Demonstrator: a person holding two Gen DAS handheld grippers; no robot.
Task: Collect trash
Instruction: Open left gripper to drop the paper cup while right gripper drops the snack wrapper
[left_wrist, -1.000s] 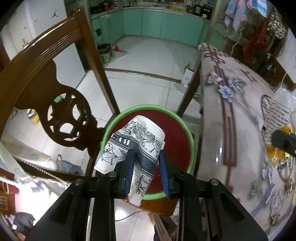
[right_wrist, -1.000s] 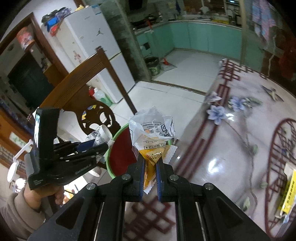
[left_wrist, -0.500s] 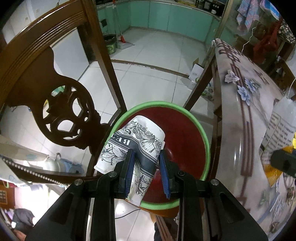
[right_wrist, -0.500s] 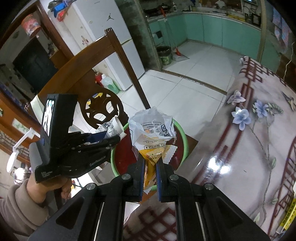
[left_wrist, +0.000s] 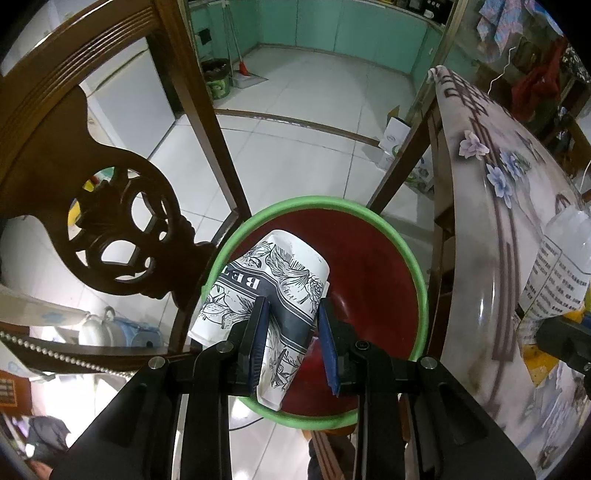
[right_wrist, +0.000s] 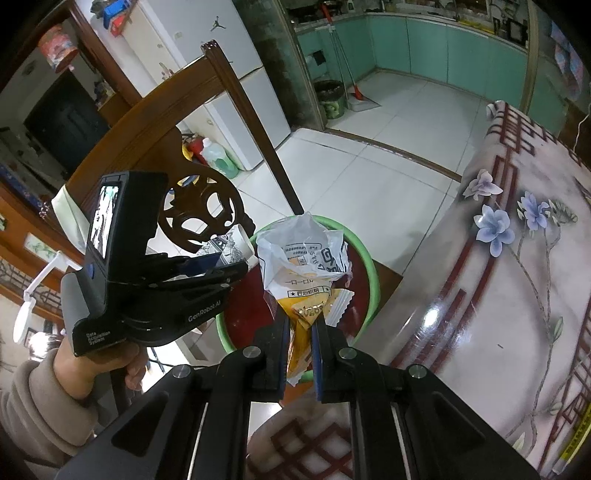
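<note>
**Both pieces of trash poised over the basin**

While the red basin (left_wrist: 373, 266) with its green rim sits on a chair seat just left of the flowered worktop (right_wrist: 509, 295), both loads hang above it. The left gripper (left_wrist: 291, 343) has its fingers pressed into a crumpled printed paper cup (left_wrist: 266, 280). The right gripper (right_wrist: 300, 354) has its fingers nearly closed on a snack wrapper (right_wrist: 303, 258). Released off-centre, the light wrapper could likely drift past the rim to the floor.

basin (left_wrist: 421, 284): near rim behind paper cup (left_wrist: 269, 288) | wrapper (right_wrist: 306, 266) print: unreadable
</note>
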